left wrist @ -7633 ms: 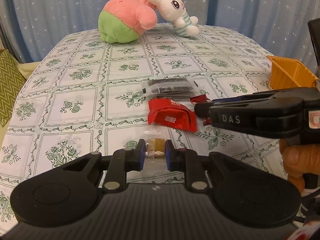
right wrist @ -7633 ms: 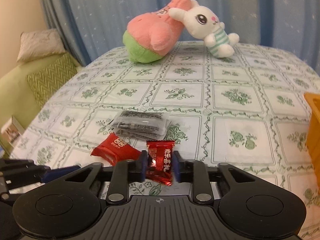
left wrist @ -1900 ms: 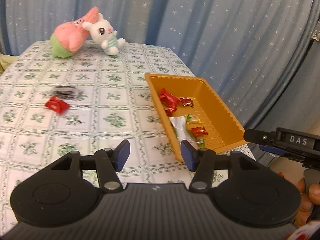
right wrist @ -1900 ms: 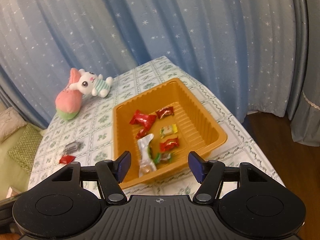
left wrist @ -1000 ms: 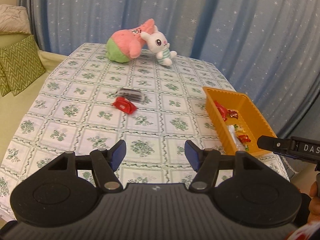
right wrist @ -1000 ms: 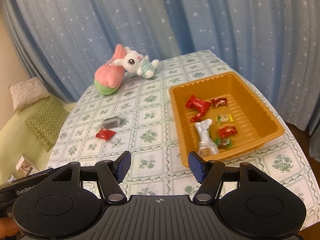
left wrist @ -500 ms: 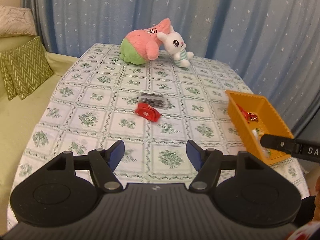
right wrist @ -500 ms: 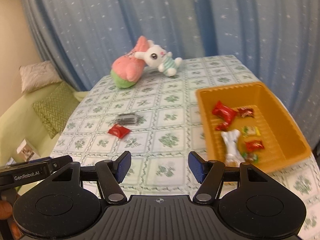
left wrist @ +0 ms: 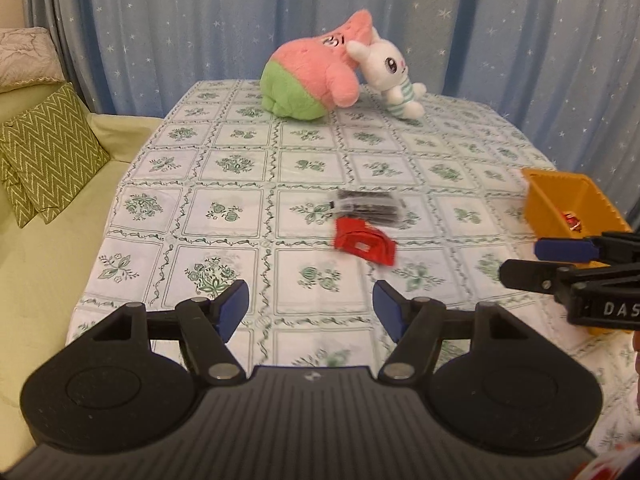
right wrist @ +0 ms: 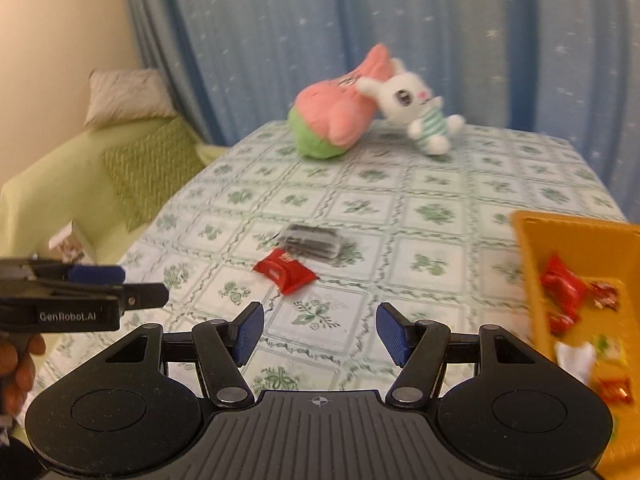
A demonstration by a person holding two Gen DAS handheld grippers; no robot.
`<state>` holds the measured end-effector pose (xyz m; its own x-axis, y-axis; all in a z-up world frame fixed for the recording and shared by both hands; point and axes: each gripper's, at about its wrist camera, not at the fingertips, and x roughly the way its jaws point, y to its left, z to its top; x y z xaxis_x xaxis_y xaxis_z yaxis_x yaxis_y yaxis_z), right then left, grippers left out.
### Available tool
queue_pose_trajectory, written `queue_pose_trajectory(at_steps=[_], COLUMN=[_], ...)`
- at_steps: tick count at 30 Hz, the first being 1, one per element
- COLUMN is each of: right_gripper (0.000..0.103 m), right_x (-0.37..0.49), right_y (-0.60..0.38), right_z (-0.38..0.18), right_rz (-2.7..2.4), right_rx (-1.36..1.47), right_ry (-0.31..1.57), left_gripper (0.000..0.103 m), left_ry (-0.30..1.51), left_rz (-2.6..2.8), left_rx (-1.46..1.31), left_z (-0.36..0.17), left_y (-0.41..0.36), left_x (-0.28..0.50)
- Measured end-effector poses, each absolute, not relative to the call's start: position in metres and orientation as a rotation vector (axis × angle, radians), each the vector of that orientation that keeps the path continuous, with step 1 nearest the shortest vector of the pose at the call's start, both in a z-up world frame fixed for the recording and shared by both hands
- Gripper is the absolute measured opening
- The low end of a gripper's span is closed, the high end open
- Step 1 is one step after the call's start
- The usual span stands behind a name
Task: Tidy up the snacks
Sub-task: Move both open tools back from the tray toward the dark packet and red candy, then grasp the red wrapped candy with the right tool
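Swung back from the orange tray (right wrist: 532,240) toward the two leftovers mid-table (left wrist: 240,168): red snack packet (left wrist: 365,241) touching dark snack pack (left wrist: 366,207) just behind it. Left hand-held gripper (left wrist: 310,310) and right hand-held gripper (right wrist: 320,332) both spread, nothing between pads. Next pickup likely; earlier snacks already binned.
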<state>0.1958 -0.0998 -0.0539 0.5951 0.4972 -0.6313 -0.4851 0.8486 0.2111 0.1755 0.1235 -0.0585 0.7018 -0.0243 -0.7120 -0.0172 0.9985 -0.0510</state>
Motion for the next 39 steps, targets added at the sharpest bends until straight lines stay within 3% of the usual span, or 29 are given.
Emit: queue_pose_trajectory(at_steps=[11,16,29,32,39], right_gripper=[0.061,0.053,0.045,0.035,0.03], right_x=[0.248,0.269,0.295,0.297,0.288], right_y=[-0.055,-0.041,-0.01,-0.01,-0.023], right_z=[-0.101,-0.114,-0.133,-0.137,-0.128], right_rz=[0.716,0.742,0.817,0.815,0.779], right_rx=[-0.109,-0.133,-0.226,-0.219,-0.174], right_ry=[0.727,0.723,0.695,0.717,0.746], left_gripper=[0.065,0.065,0.065,0.065,0.065], left_ry=[0.819,0.811,0.826,0.83,0.815], left_rz=[-0.008,-0.005,-0.007,-0.014,-0.04], left_rx=[0.0,-0.005,-0.012,-0.002,0.027], left_z=[-0.095,-0.098,-0.107,-0.109,-0.111], left_y=[0.132,0.141,0.149,0.147,0.143], left_x=[0.207,0.219,0.23,0.231,0.235])
